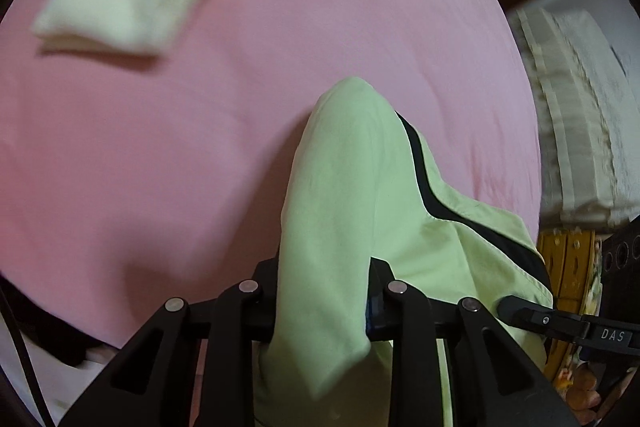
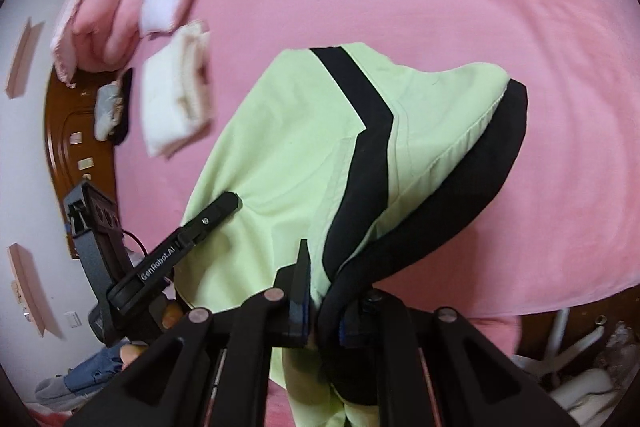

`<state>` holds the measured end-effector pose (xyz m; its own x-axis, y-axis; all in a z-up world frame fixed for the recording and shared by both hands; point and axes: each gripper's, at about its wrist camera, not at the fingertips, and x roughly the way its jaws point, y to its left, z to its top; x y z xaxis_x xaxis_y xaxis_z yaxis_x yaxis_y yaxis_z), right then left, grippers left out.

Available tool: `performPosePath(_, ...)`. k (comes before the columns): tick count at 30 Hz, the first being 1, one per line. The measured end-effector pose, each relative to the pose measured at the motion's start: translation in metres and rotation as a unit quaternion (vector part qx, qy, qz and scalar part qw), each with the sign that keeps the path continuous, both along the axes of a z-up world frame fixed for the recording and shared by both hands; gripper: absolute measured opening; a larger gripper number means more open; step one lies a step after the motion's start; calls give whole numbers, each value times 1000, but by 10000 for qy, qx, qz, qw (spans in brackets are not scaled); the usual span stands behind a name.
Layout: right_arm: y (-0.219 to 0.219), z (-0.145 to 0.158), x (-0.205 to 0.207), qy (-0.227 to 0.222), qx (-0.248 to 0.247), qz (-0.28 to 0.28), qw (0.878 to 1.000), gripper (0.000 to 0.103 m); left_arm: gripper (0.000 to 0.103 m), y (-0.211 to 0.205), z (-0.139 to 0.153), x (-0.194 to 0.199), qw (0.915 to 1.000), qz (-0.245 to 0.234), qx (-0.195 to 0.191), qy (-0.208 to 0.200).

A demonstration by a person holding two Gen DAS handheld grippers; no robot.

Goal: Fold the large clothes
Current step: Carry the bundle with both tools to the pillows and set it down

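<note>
Left wrist view shows the light green garment (image 1: pixel 340 195) with black trim bunched between the fingers of my left gripper (image 1: pixel 324 291), jaws narrowed onto the fold, the cloth hanging above the pink bed (image 1: pixel 160 147); right wrist view shows my right gripper (image 2: pixel 324 311) pinched almost shut on the garment's black edge, the rest draping away over the bed; my left gripper's finger lies against the green cloth there; a folded cream towel (image 2: pixel 176 95) lies further off, near pink pillows (image 2: pixel 100 15) and a wooden headboard (image 2: pixel 76 151).
</note>
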<state>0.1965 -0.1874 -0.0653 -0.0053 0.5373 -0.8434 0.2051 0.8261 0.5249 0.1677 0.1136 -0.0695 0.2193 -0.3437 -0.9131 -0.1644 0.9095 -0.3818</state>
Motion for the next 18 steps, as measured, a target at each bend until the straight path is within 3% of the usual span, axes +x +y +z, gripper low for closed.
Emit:
performPosePath(4,87,34,36,-415,253,459,9978,8,24,101,52,19,9973,464,242,-517)
performPosePath(8,170,83,92,-1144,482,1185,9852,8,24,186,106,55,9888,864,401,-1152)
performPosePath(12,244,119,156,-1821,659,1511,9694,8,24,266,155,103,9689,1171,927,-1972)
performPosePath(15,297,130,200,-2337,664,1527,9580,8,24,304,163,134,9554,1285,1255,-2346)
performPosePath(18,336,110,234,-2814,624,1490,9459,9,25,336,133,173,9456,1256,1520,-2588)
